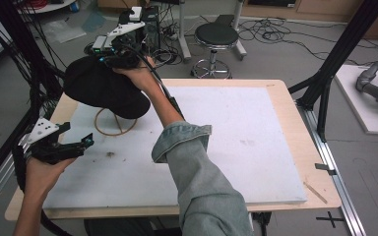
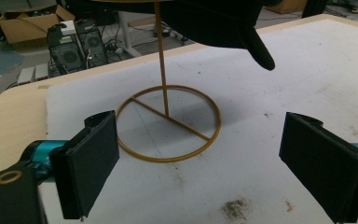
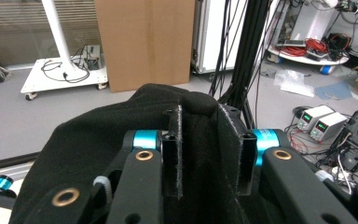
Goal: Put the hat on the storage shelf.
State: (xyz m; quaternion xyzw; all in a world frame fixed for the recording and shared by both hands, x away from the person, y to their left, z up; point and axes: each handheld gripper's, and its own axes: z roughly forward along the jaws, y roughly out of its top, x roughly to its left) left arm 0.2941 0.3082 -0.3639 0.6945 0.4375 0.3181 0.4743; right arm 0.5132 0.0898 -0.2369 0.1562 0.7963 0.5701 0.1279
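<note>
A black cap [image 1: 103, 88] sits on top of a thin gold wire stand whose ring base [image 1: 114, 129] rests on the white mat at the back left. My right gripper [image 1: 106, 58] is above the cap and shut on a fold of its fabric; in the right gripper view the jaws [image 3: 200, 140] pinch the black cloth [image 3: 98, 135] between them. My left gripper [image 1: 77, 135] is held low at the front left, open and holding nothing. In the left gripper view the gripper [image 2: 201, 119] faces the stand's ring [image 2: 170, 158] and pole, with the cap's brim [image 2: 242, 32] overhead.
A white mat [image 1: 236, 137] covers most of the wooden table [image 1: 295, 147]. A dark smudge [image 1: 110, 154] marks the mat near the left gripper. A round stool [image 1: 216, 35], cables and a computer tower stand on the floor behind. Black frame posts flank the table.
</note>
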